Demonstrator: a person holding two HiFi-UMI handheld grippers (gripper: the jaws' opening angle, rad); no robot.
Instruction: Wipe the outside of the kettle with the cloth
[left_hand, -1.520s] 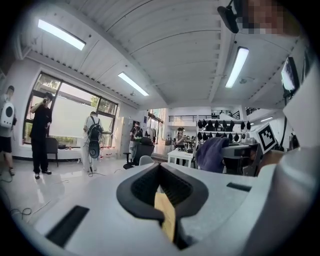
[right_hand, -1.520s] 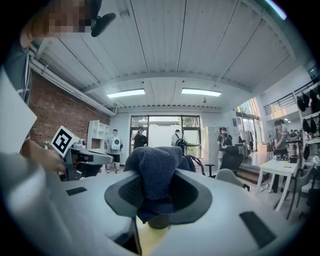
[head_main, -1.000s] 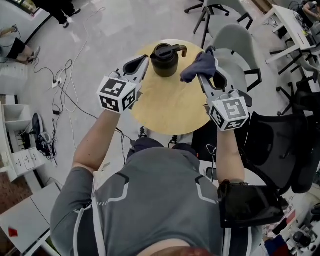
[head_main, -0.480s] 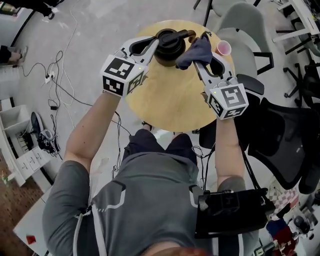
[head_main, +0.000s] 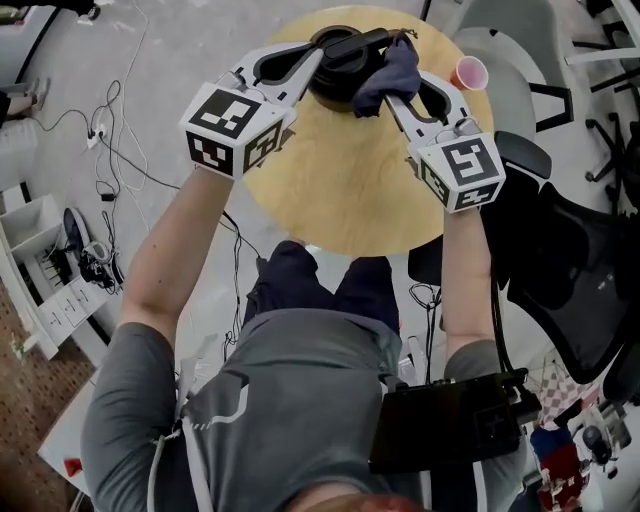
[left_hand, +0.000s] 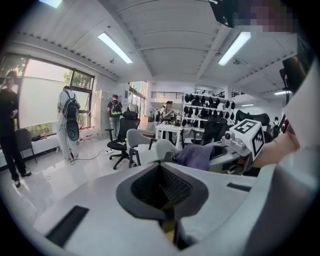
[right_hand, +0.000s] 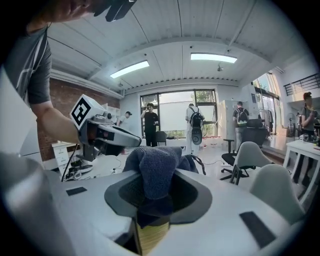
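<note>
Kettle (head_main: 338, 62), black, at far edge of round worktop (head_main: 340, 190). Right hand-held gripper (head_main: 388, 92) clamped on dark blue cloth (head_main: 392, 72), cloth bunched against kettle's right side. Left hand-held gripper (head_main: 312, 62) with jaws together, nothing between, tips at kettle's left side. Pink cup (head_main: 470, 72) near worktop's right edge.

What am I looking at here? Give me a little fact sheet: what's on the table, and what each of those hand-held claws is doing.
Table: round, wooden
On it: black kettle near the far edge; pink cup to its right
Left gripper: jaws together, nothing between them, tip beside the kettle's left side
Right gripper: clamped on a dark blue cloth, held at the kettle's right side
Who holds them: one person, a gripper in each hand
</note>
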